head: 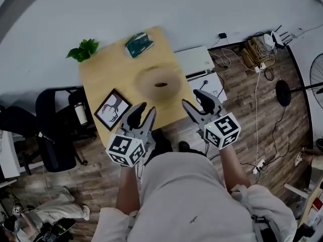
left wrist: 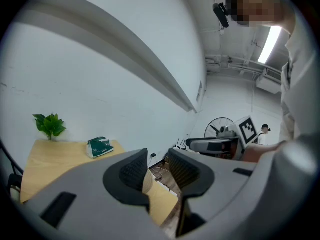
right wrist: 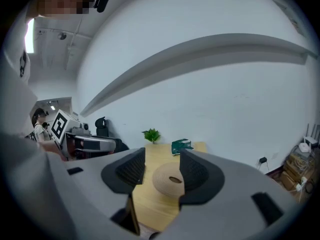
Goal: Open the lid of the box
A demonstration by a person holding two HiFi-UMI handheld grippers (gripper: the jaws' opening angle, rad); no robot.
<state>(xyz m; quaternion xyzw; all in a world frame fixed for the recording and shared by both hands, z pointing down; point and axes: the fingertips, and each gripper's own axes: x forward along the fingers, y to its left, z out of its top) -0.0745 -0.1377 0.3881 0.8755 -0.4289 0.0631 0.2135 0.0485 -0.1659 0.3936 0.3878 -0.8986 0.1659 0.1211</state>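
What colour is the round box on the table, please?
The box is light tan, clearest in the right gripper view.

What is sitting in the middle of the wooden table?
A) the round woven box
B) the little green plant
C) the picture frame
A: the round woven box sits in the middle of the table, while the picture frame lies near the front edge and the plant stands at a far corner.

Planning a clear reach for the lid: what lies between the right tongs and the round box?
Nothing but bare table; the right gripper view shows the right tongs facing the round box unobstructed.
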